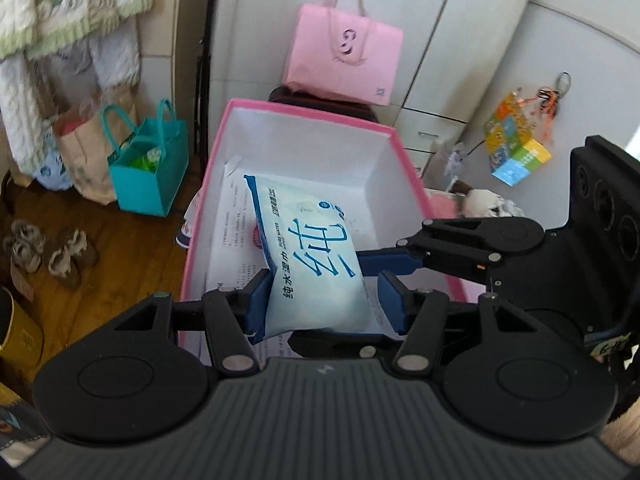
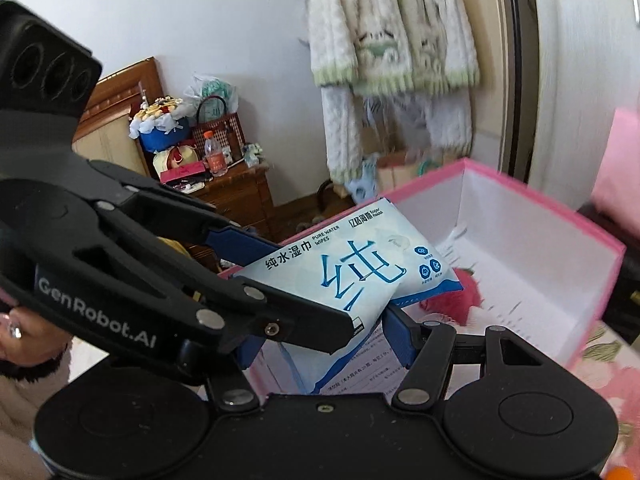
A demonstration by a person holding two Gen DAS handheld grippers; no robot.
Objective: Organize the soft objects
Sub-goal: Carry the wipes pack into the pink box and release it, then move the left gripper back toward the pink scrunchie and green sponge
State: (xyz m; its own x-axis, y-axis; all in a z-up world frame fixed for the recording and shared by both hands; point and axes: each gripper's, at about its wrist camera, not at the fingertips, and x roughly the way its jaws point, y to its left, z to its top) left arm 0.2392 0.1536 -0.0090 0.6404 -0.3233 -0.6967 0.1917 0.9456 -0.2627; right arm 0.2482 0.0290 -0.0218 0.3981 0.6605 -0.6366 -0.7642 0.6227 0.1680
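Observation:
A soft white-and-blue pack of wet wipes [image 1: 308, 256] hangs over the open pink box [image 1: 304, 114], which has a white inside. My left gripper [image 1: 320, 304] has the pack between its blue pads; the left pad touches it and a gap shows at the right pad. My right gripper [image 2: 326, 336] reaches in from the right in the left wrist view [image 1: 372, 260], with the same pack [image 2: 352, 264] between its fingers. The box [image 2: 532, 196] also holds printed paper and something red and fluffy [image 2: 460, 296].
A pink paper bag [image 1: 344, 56] hangs on the white wardrobe behind the box. A teal bag [image 1: 150, 168], a brown paper bag and slippers [image 1: 44, 252] are on the wooden floor at left. Hanging knitwear [image 2: 392, 52] and a wooden cabinet with clutter [image 2: 224, 184] lie beyond.

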